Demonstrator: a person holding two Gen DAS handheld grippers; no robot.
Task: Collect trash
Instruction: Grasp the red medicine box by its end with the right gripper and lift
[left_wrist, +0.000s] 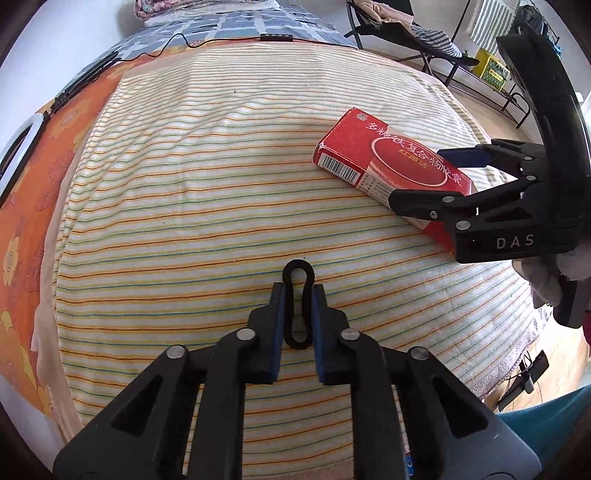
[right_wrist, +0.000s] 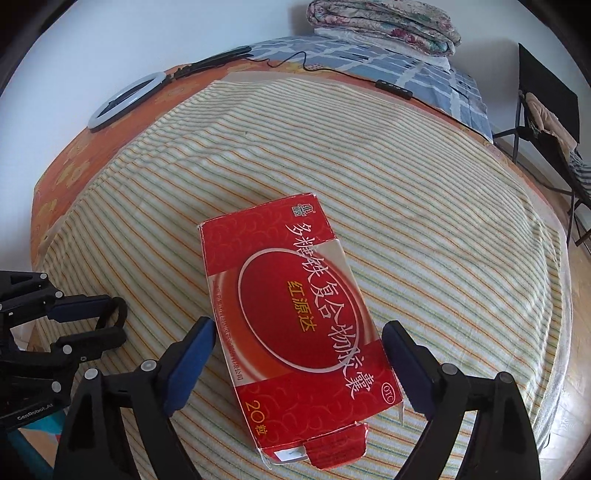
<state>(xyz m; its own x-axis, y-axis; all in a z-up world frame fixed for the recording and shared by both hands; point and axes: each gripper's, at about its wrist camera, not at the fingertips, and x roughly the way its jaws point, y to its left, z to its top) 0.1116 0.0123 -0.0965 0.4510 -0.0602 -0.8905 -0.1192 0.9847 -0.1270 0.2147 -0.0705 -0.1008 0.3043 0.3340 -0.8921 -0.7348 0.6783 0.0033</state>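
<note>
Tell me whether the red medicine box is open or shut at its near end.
Open: in the right wrist view the red medicine box has its end flap hanging loose.

bright daylight | soft shadows | sharp focus | heavy fisheye edge distortion

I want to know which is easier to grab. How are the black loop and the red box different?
The black loop is thin, soft-looking and squeezed into a long oval; the red box is broad, flat and stiff-looking, with printed writing. The loop is pinched in the left hand-held gripper, while the right hand-held gripper straddles the box, open and not yet gripping. Both are over the striped blanket.
</note>
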